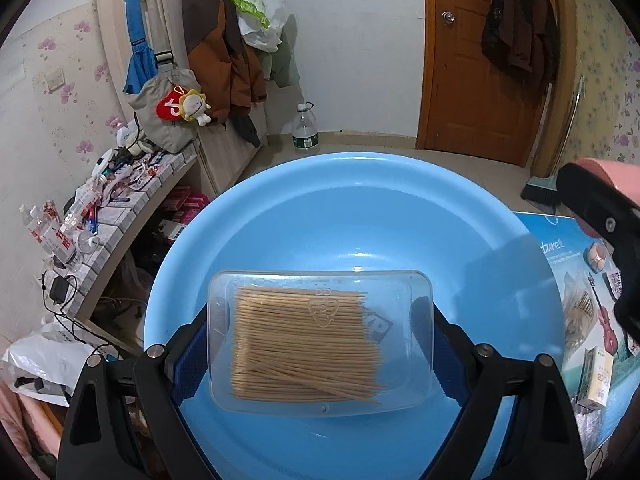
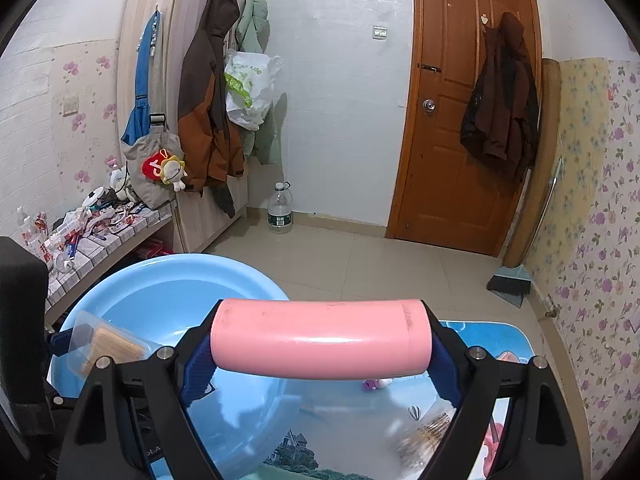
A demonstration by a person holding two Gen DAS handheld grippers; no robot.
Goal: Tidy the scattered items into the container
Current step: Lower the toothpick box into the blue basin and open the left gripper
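The left hand-held gripper point(image 1: 320, 344) clamped a clear toothpick box point(image 1: 320, 344) by its short ends above the blue basin point(image 1: 360, 184); the box looked light, rigid and slick (thin plastic, probably crushable). The right hand-held gripper point(image 2: 320, 344) held a smooth pink bottle point(image 2: 320, 338) endwise, just beside the basin and over the table point(image 2: 340, 440).

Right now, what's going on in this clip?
A person with a claw in each hand is tidying items into a round blue plastic basin. The left claw is shut on a clear plastic box of wooden toothpicks, holding it over the basin's inside. The right claw is shut on a pink cylindrical bottle, held crosswise just beside the basin, above the picture-printed table mat. A small yellow-and-white carton lies on the mat.
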